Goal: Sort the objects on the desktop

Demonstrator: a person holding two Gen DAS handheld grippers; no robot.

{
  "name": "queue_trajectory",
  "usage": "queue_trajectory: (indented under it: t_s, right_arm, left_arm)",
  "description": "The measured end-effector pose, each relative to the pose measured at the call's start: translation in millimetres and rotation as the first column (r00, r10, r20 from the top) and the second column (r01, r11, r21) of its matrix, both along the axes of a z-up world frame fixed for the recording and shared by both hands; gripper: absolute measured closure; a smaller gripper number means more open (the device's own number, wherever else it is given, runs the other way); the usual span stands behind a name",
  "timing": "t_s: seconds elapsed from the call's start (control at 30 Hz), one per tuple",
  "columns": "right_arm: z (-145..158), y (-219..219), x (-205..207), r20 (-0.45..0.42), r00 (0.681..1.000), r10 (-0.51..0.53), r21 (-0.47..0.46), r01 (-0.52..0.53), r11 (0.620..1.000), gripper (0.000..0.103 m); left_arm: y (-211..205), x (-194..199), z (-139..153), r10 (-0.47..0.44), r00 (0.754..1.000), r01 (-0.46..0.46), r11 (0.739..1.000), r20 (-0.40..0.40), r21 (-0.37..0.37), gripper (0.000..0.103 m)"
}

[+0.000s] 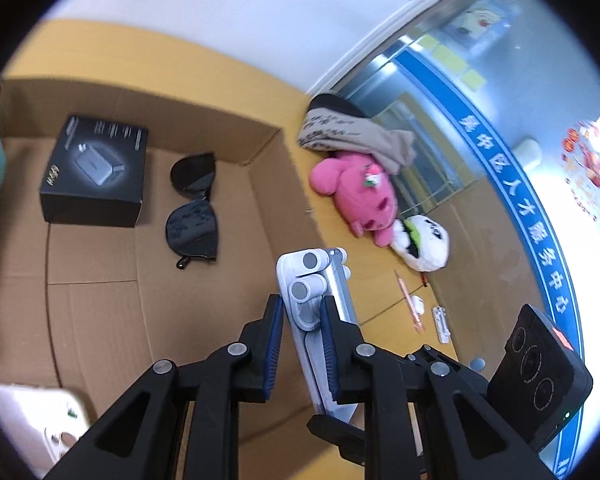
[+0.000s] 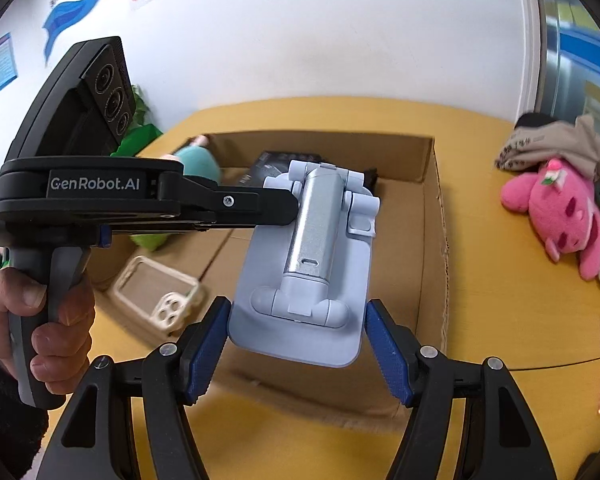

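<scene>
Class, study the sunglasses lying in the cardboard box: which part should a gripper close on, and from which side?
Grip the sunglasses at the narrow bridge between the two lenses, coming from above: they lie flat on the box floor, and the lenses are broad.

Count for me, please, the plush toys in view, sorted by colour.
Pink plush: 1
White plush: 1
Teal plush: 1
Total: 3
The green bit near the teal one is unclear, so it is not counted.
</scene>
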State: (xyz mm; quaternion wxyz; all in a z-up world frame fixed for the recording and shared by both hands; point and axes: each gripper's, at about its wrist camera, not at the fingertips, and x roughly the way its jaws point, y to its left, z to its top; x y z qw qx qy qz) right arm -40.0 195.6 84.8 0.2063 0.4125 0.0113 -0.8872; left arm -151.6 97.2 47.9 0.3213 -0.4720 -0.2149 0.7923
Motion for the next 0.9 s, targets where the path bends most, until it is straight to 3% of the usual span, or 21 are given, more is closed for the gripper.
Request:
queue_trajectory:
  t_s: [0.2,0.33,0.4,0.43,0.5,0.53,0.6,0.63,0.7,0.8,0.9]
  right_arm:
    - [-41.1,-6.0,-30.1,0.12,0.993,-0.022,0.05,0.016,0.999,0.03]
    - [-48.7,-14.0,-29.0,0.115,0.992,-0.05,0.138,0.034,0.99,0.031]
    - [-46.6,-14.5,-27.6,0.106,0.992,-0.065,0.151,0.049,0.987,0.03]
    - [-43.3,-14.1,-24.6,0.092,0.993,-0.075,0.16,0.06,0.985,0.024]
    - [-36.5,-8.3,-17.2,0.057,0.995,-0.085,0.164,0.074,0.984,0.009]
    - [-30.2,-5.1,-12.0,0.028,0.996,-0.084,0.151,0.079,0.985,0.007]
    - [-15.0,1.0,2.5,-0.034,0.997,-0.074,0.098,0.077,0.992,0.006]
    - [-9.6,1.5,10.4,-0.062,0.995,-0.073,0.071,0.078,0.994,0.001]
    - [-2.6,-0.1,28.9,-0.128,0.988,-0.082,0.009,0.084,0.996,0.0]
    - [-10.5,-16.0,47.4,-0.196,0.976,-0.093,-0.029,0.09,0.996,0.0]
    - [-29.4,-41.7,55.6,-0.233,0.97,-0.075,0.029,0.084,0.996,0.0]
  left_arm:
    - [9.9,-17.1,-41.0,0.018,0.993,-0.01,0.998,0.117,-0.07,0.085]
    - [16.5,-16.4,-52.5,0.004,0.989,0.017,0.99,0.15,-0.139,0.088]
    - [18.3,-8.3,-46.3,0.003,0.993,0.016,0.987,0.119,-0.16,0.088]
    - [16.4,-2.1,-38.6,0.009,0.996,0.006,0.986,0.085,-0.169,0.088]
    - [8.0,14.2,-17.8,0.026,1.0,-0.028,0.98,-0.013,-0.196,0.077]
    - [0.8,25.7,-5.3,0.041,0.996,-0.057,0.975,-0.077,-0.214,0.071]
    - [-16.4,51.8,17.2,0.087,0.975,-0.139,0.959,-0.206,-0.249,0.033]
    - [-26.6,66.7,25.7,0.115,0.956,-0.187,0.947,-0.269,-0.261,0.025]
    - [-48.1,100.5,36.6,0.166,0.902,-0.291,0.916,-0.398,-0.277,0.022]
    - [-74.5,141.4,29.8,0.211,0.837,-0.412,0.85,-0.504,-0.328,0.022]
    - [-98.4,168.5,9.6,0.275,0.808,-0.481,0.819,-0.52,-0.314,0.022]
